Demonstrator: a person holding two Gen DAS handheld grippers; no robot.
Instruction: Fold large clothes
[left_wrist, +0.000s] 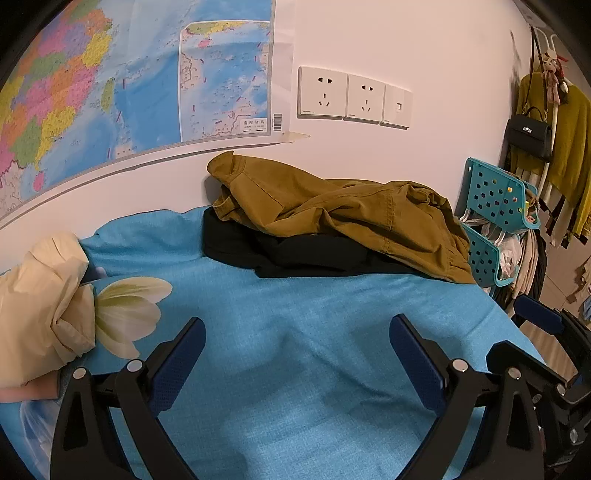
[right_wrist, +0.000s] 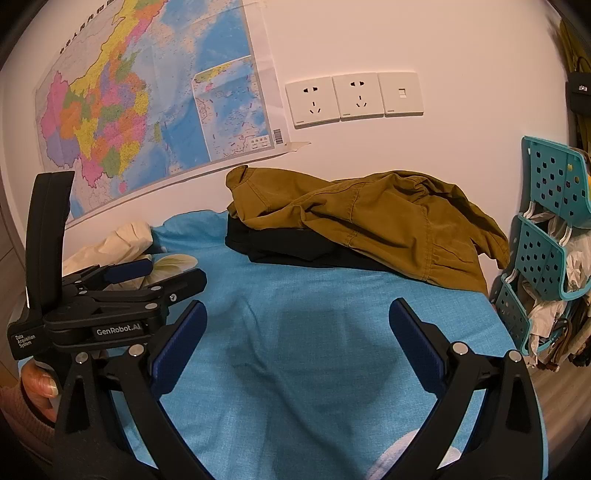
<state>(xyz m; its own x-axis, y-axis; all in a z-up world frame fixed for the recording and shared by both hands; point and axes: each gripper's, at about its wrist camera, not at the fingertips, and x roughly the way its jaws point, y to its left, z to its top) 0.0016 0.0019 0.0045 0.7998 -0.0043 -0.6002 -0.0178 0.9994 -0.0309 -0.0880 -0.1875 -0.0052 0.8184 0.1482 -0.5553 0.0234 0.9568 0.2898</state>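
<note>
— Blue bed (left_wrist: 295, 369) under both grippers?
— Yes. Left gripper (left_wrist: 297, 354) and right gripper (right_wrist: 297, 339) have fingers wide apart, empty. Olive jacket (left_wrist: 351, 210) lies crumpled on black clothes (left_wrist: 295, 254) at the bed's far edge, against the wall.

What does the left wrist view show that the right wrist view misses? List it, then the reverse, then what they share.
Only the left wrist view: a black handbag and yellow-green clothes hanging at the far right.

Only the right wrist view: the person's hand holding the left tongs.

Both: the mustard-brown jacket lying on dark clothing, the blue sheet, the wall map, the sockets, the teal rack, and open, empty tongs.
</note>
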